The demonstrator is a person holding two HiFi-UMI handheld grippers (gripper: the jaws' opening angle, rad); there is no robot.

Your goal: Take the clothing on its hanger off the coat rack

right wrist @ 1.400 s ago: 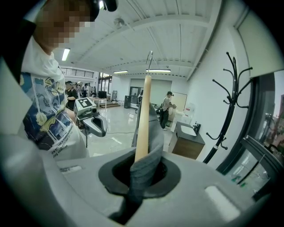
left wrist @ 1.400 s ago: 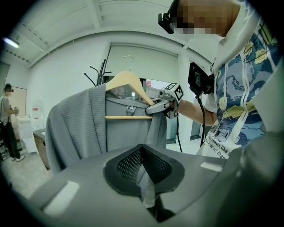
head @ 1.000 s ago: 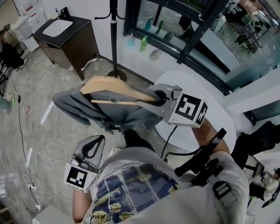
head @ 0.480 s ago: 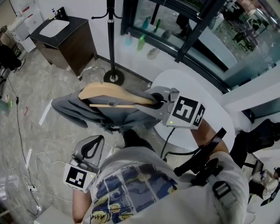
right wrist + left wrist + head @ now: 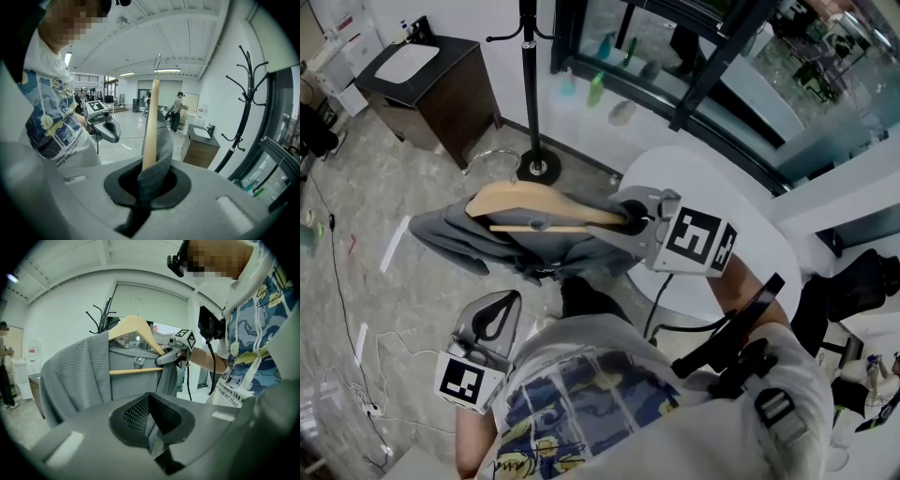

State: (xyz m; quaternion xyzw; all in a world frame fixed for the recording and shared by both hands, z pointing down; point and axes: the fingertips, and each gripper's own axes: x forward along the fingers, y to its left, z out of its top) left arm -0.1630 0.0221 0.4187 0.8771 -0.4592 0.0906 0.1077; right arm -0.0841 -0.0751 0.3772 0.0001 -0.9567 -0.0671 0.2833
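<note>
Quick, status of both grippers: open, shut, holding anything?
Left gripper: closed, nothing between its jaws.
Right gripper: closed on the end of the wooden hanger, with a fold of the grey garment.

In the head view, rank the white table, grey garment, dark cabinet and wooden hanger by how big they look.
1. white table, largest
2. grey garment and dark cabinet look about equal; the cabinet stands farther off, so they are unranked
3. wooden hanger, smallest
</note>
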